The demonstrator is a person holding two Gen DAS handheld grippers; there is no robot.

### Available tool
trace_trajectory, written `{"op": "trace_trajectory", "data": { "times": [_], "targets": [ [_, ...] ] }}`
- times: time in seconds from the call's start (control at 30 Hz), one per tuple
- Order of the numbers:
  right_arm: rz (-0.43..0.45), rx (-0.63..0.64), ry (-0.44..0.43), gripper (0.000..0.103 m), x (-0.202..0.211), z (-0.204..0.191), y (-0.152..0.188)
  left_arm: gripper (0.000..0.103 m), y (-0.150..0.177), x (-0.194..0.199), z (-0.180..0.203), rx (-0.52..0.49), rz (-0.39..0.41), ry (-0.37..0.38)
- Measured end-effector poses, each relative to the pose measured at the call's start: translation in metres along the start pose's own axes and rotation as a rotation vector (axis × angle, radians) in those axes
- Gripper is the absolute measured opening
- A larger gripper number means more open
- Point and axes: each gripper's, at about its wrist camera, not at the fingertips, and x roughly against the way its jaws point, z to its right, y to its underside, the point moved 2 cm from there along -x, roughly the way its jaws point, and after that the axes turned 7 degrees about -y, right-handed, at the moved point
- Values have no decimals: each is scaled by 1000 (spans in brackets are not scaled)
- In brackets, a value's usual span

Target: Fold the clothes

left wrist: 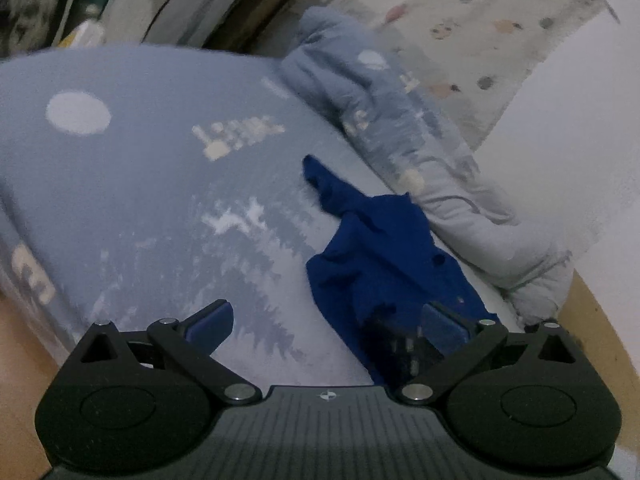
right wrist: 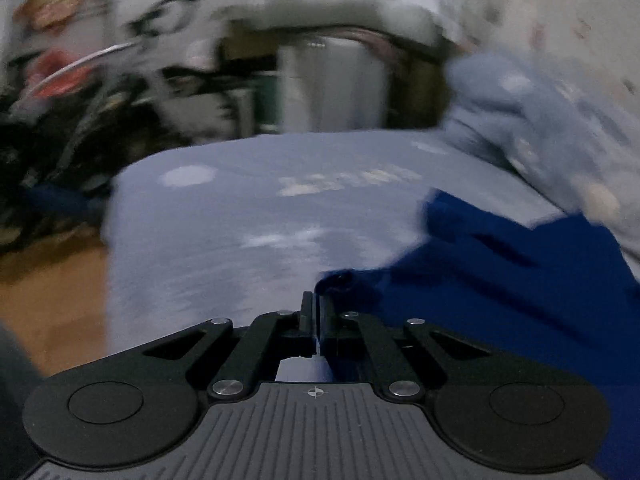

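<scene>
A dark blue garment (left wrist: 384,256) lies crumpled on the light blue patterned bed sheet (left wrist: 140,184), right of centre in the left wrist view. My left gripper (left wrist: 326,320) stands open just in front of it, its right finger (left wrist: 444,322) over the garment's near edge. In the blurred right wrist view the same dark blue garment (right wrist: 520,268) stretches off to the right, and my right gripper (right wrist: 317,304) is shut on its edge.
A bunched light blue duvet (left wrist: 400,128) lies along the far right of the bed. Beyond it is a spotted cream blanket (left wrist: 460,8). Wooden floor (right wrist: 52,292) and cluttered dark items (right wrist: 60,120) lie left of the bed.
</scene>
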Motion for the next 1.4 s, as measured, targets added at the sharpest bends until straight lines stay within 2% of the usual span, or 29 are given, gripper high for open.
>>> {"op": "trace_trajectory", "data": {
  "times": [0.1,0.2,0.27,0.33,0.4,0.47,0.57,0.67,0.73,0.77,0.8,0.87,0.93,1.0,1.07,1.13,1.2,1.4],
  "targets": [
    [-19,85,-64,2,-2,-47,8,103,9,-12,-9,42,-28,6],
    [-34,149,-77,2,-12,-78,15,103,19,-24,-17,79,-60,16],
    [-32,148,-71,2,-20,-89,17,103,27,-34,-23,89,-85,25],
    [-36,131,-49,2,-25,-93,18,103,31,-44,-24,74,-104,4],
    [-43,108,-27,2,-8,-92,26,103,34,-55,-25,55,-127,-6],
    [-50,85,-5,3,8,-90,34,97,35,-64,-25,45,-145,-11],
    [-60,51,28,3,33,-89,45,80,39,-68,-18,13,-170,5],
    [-70,17,62,4,58,-87,57,74,45,-70,-11,-40,-186,-6],
    [-77,-5,84,10,74,-86,64,60,47,-70,-10,-54,-188,-35],
    [-81,-17,95,12,82,-86,68,37,47,-70,-11,-55,-188,-56],
    [-84,-28,106,16,91,-85,72,8,47,-69,-14,-46,-192,-68],
    [-90,-55,136,26,109,-82,80,8,47,-66,-18,-19,-188,-69],
    [-89,-121,238,49,138,-59,93,8,44,-60,-18,1,-162,-79],
    [-88,-194,342,54,168,-35,107,8,38,-49,-18,39,-126,-65],
    [-84,-336,474,55,196,2,125,8,33,-42,-17,63,-106,-54],
    [-68,-503,560,55,216,43,145,8,32,-41,-10,49,-110,-54],
    [-51,-607,548,55,223,73,161,8,31,-41,-3,27,-120,-59],
    [-72,-571,410,55,202,113,169,8,31,-43,4,15,-126,-90]
  ]
}}
